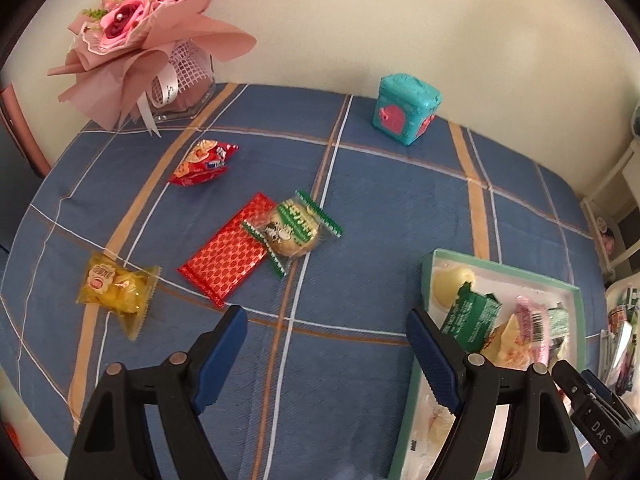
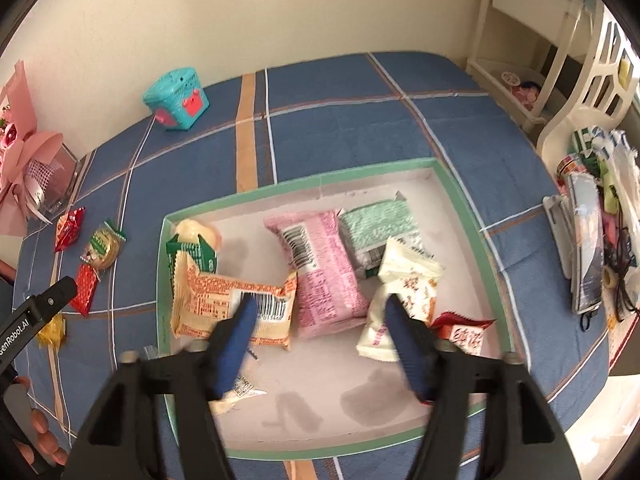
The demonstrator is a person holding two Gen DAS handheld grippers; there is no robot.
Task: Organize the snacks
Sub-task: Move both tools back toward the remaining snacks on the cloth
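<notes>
Table w/ blue plaid cloth [image 1: 380, 208]. Green-rimmed white tray [image 2: 460, 196] sits on it at the right-hand side.

Left gripper [image 1: 326, 320]: jaws wide apart, nothing between them, hovering over bare cloth just left of the tray. Loose snacks lie ahead of it on the cloth: yellow packet [image 1: 116, 292] far left; red patterned flat pack [image 1: 228, 248] mid; round biscuit in green-edged wrapper [image 1: 294, 232] overlapping the red pack's upper right edge; red chip bag [image 1: 204, 162] further back, apart from the others.

Right gripper [image 2: 320, 308]: over the tray, jaws parted, no pad pressing on anything. Pink packet [image 2: 320, 264] lies in the tray between and just beyond the fingertips. Orange-and-white packet [image 2: 224, 300] under the left finger, white packet [image 2: 404, 280] beside the right finger; contact w/ either cannot be told. Also in tray: mint-green packet [image 2: 380, 228] at back, dark green packet [image 2: 194, 250] and pale round item [image 2: 198, 230] in the back left corner, small red-and-white packet [image 2: 464, 332] at the right wall.

Non-task items: teal toy box [image 1: 406, 110] near the wall; pink bouquet [image 1: 136, 28] in the far left corner; cream shelving [image 2: 560, 40] w/ clutter off the table's right side.
</notes>
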